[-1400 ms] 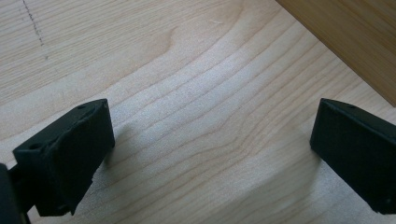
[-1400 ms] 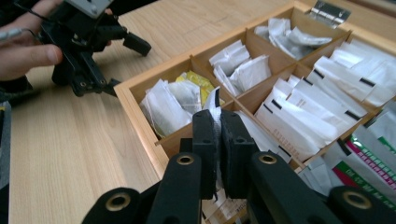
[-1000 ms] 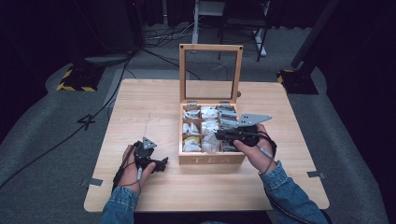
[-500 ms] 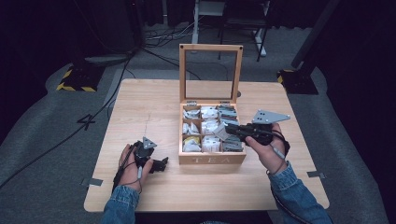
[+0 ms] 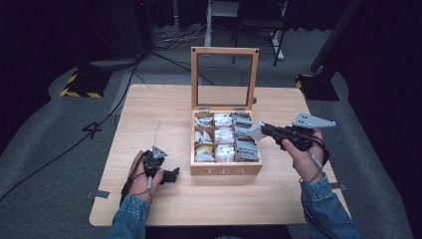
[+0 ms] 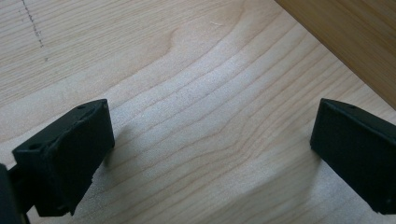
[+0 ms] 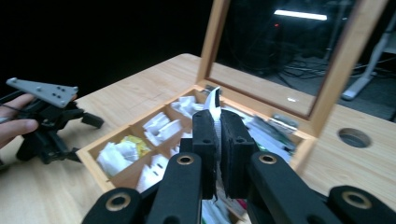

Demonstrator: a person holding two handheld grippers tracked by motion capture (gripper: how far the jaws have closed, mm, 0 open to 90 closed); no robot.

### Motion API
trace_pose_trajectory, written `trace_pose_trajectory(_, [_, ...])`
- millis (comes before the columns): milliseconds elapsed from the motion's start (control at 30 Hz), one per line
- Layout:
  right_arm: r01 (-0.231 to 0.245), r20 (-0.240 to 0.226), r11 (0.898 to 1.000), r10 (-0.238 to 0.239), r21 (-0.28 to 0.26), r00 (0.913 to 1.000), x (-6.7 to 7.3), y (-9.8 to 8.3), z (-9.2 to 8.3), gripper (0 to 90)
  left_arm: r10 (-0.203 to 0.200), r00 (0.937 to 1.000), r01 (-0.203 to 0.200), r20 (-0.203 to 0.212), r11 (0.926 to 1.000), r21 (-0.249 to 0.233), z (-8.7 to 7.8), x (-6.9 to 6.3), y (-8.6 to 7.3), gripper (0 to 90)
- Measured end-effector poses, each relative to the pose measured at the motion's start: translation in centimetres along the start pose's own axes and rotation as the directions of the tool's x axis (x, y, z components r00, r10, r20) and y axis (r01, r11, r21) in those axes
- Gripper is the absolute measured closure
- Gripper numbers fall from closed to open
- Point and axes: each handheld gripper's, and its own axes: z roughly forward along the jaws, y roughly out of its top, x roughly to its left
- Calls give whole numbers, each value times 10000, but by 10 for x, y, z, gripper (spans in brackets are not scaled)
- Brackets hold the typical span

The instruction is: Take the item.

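Up at three o'clock of the tea box (image 5: 226, 170), the right gripper (image 5: 258, 130) had its jaws clamped together on a flat grey tea packet (image 7: 214, 106), which stood on edge between the pads and hung over the box's right-hand column. That column held more grey packets (image 5: 246, 145); the left and middle columns held white packets (image 5: 224, 135), with one yellow packet (image 7: 132, 142) among them. The box's glass lid (image 5: 225, 76) stood upright at twelve o'clock. At nine o'clock of the box, the left gripper (image 5: 172, 175) rested on the wooden table (image 5: 149, 114), its jaws wide apart with nothing between them.
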Motion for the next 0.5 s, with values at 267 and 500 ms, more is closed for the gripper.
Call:
trace_pose_trajectory(267, [-324,621,9994,329,-92,9975,-18,-3,-14,862,-24,10000,24,-47,10000,9,0,0,1,0])
trace_pose_trajectory(500, [-642,1102,9976,667,-261,9917,-33,-7,-22,862,-4,10000,4,-55,10000,13,1,0,1,0])
